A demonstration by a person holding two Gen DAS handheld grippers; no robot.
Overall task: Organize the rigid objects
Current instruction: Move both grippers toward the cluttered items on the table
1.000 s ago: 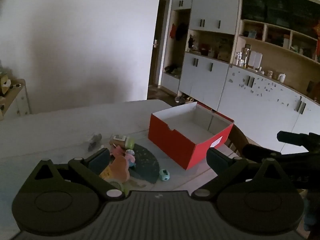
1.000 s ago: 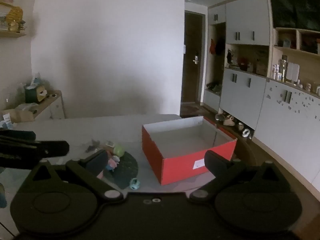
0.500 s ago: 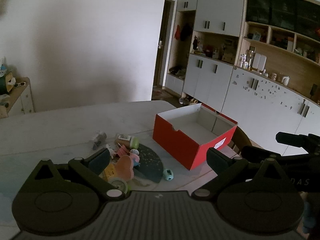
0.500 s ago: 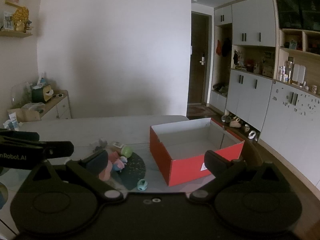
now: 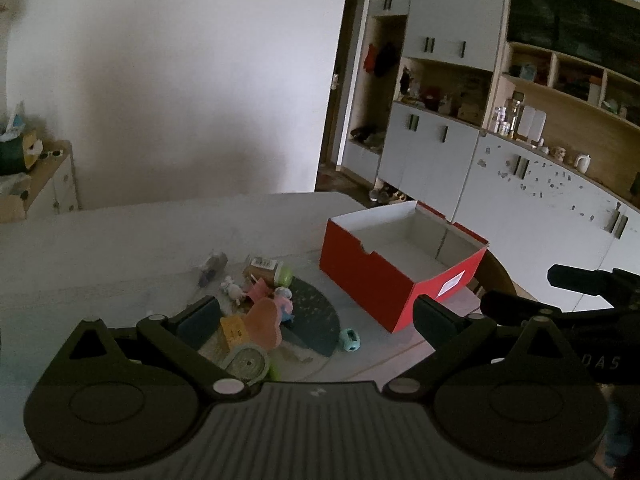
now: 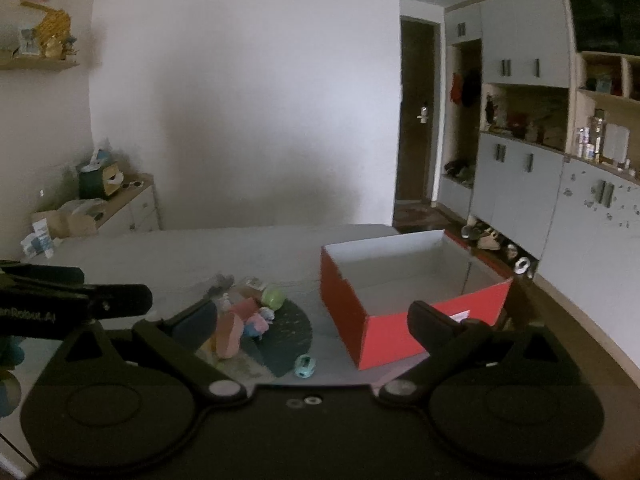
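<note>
Clutter on a pale worktop, dim room

Worktop (image 5: 120, 240) is a pale, marble-looking slab with a rounded far edge, and the light is pretty low. Small toys sit in a loose pile (image 5: 256, 304) partly on a dark fan-shaped mat (image 5: 316, 320): pink heart-shaped piece (image 5: 266, 322), yellow block (image 5: 234, 330), round greenish tape-like thing (image 5: 248, 364), a little pig figure (image 5: 283, 300). A teal bit (image 5: 349, 339) lies alone just off the mat's edge. Red box (image 5: 376, 276) with a white inside stands open to the right of the pile, near but not touching it.

Left tool (image 5: 316, 316) has its fingers spread wide, nothing between them, hovering near the pile. Right tool (image 6: 312, 320) is the same, wide apart and holding nothing.

Room-wise: plain white wall behind, dark door (image 6: 416, 128) past the corner, white cabinets (image 5: 532, 200) with wood-backed shelves along the right, a low sideboard (image 6: 128, 204) with a tissue box on the left.
</note>
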